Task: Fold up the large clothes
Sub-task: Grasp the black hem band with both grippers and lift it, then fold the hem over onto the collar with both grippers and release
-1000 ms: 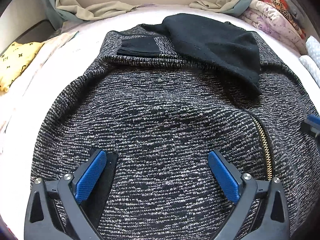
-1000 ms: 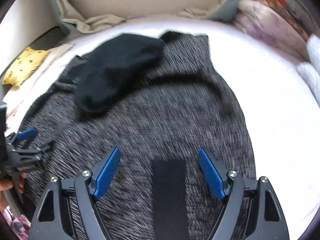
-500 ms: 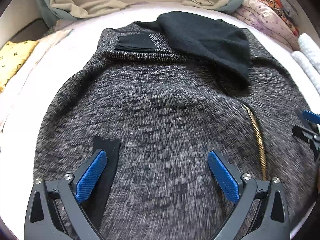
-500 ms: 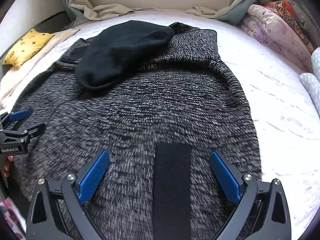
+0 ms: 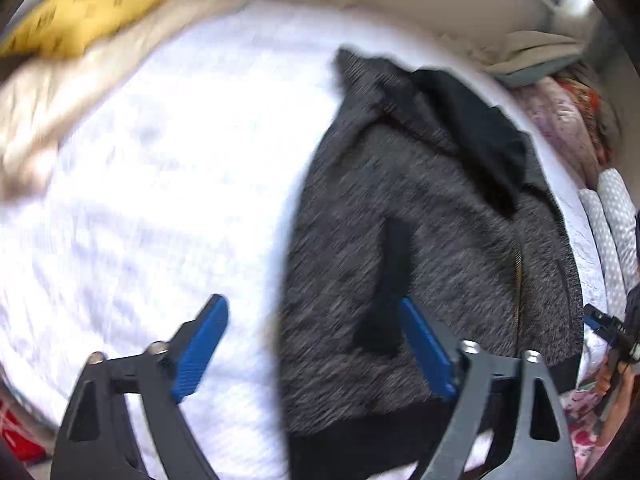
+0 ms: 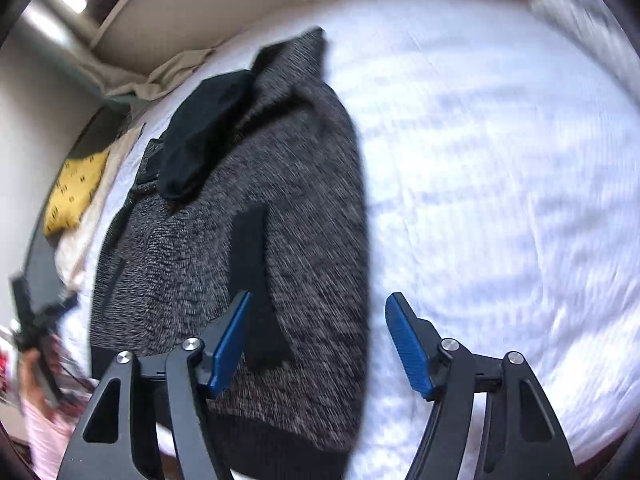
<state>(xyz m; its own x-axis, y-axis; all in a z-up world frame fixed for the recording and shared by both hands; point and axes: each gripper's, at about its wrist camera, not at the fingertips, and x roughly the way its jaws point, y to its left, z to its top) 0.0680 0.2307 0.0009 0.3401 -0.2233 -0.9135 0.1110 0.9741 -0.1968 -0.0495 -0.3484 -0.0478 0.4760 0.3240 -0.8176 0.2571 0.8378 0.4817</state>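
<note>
Lying flat mid-bed, the grey knit jacket (image 5: 432, 248) now sits off to one side in each view; my left gripper (image 5: 312, 344) and right gripper (image 6: 316, 344), jaws apart, just narrowing and holding nothing, straddle its side edges on the white bedsheet (image 5: 168, 184), ready for a lengthwise fold.

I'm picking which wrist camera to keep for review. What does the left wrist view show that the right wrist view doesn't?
Only the left wrist view shows the jacket's gold zipper, the dotted white pillows, the floral bedding beside them, and the left gripper, open over the jacket's edge. Only the right wrist view shows the right gripper, open over the opposite edge, and a bright window at far left. Both show the grey knit jacket with its black hood, the white bed cover and the yellow cushion.
</note>
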